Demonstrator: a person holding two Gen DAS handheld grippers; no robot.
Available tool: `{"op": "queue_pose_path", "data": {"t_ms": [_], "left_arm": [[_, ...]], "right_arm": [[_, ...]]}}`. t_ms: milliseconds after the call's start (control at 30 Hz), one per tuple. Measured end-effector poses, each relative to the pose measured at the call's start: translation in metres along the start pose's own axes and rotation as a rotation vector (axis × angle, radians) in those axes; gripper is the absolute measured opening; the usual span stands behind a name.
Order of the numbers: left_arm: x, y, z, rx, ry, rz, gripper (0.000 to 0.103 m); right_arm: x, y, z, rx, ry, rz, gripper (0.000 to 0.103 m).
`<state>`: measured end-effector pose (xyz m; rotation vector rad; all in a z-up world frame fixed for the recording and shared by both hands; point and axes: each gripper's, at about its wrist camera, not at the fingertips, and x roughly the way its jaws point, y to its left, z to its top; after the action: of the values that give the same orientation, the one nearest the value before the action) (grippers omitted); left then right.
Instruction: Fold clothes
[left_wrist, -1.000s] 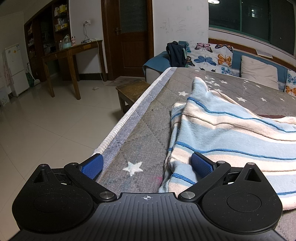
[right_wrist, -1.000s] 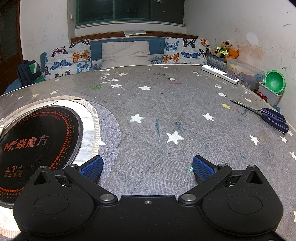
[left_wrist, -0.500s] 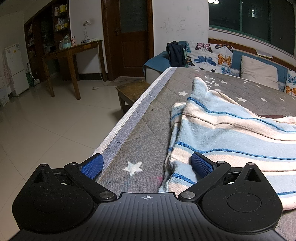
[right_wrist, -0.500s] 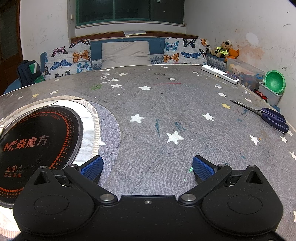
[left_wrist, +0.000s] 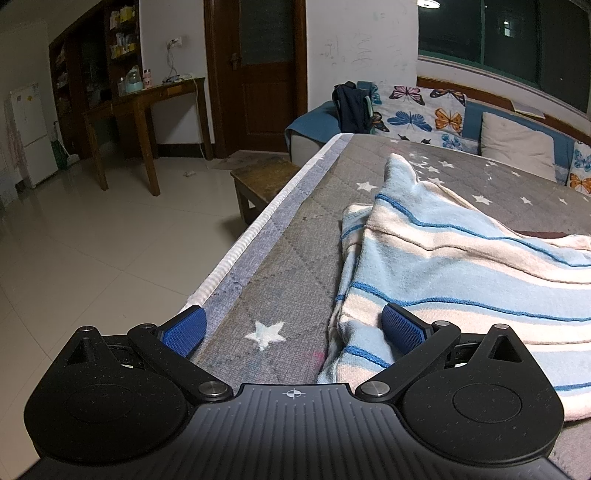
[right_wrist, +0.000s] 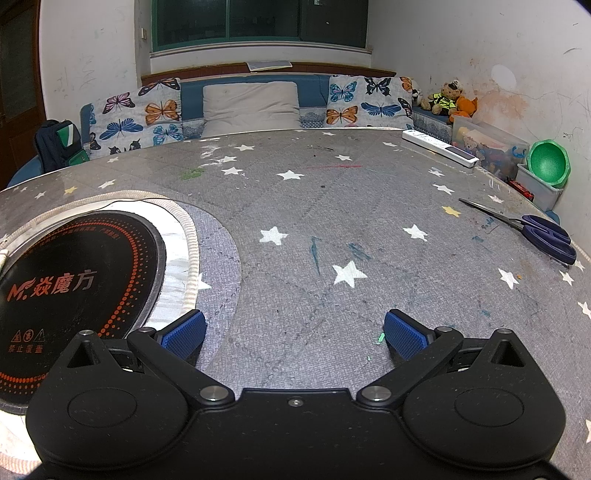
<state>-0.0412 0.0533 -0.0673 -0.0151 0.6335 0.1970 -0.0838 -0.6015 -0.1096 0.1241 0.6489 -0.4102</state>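
A light blue and cream striped garment (left_wrist: 461, 258) lies crumpled on the grey star-patterned table cover (left_wrist: 288, 258), in the right half of the left wrist view. My left gripper (left_wrist: 293, 330) is open and low at the table's left edge; its right fingertip (left_wrist: 404, 328) rests against the garment's near corner, its left fingertip (left_wrist: 184, 330) is at the table rim. My right gripper (right_wrist: 293, 332) is open and empty, low over bare table cover (right_wrist: 314, 221). The garment is not visible in the right wrist view.
A black induction cooktop (right_wrist: 70, 288) is set in the table at left of the right gripper. Scissors (right_wrist: 535, 230) and a white power strip (right_wrist: 439, 147) lie at the right. The table edge (left_wrist: 258, 229) drops to a tiled floor; a wooden stool (left_wrist: 264, 177) stands beside it.
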Motion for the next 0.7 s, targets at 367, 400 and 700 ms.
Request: {"op": "queue_pose_path", "data": {"t_ms": [367, 400, 700], "left_arm": [[-0.0022, -0.0066, 0.0018, 0.065, -0.016, 0.043, 0.102], [-0.0024, -0.0079, 0.0034, 0.067, -0.012, 0.042, 0.102], [-0.0068, -0.0017, 0.0092, 0.029, 0.026, 0.008, 0.102]], "right_arm": [[0.0000, 0.0002, 0.0000, 0.000, 0.000, 0.000, 0.103], [0.0000, 0.0000, 0.0000, 0.000, 0.000, 0.000, 0.103], [0.0002, -0.0001, 0.0000, 0.000, 0.000, 0.000, 0.103]]}}
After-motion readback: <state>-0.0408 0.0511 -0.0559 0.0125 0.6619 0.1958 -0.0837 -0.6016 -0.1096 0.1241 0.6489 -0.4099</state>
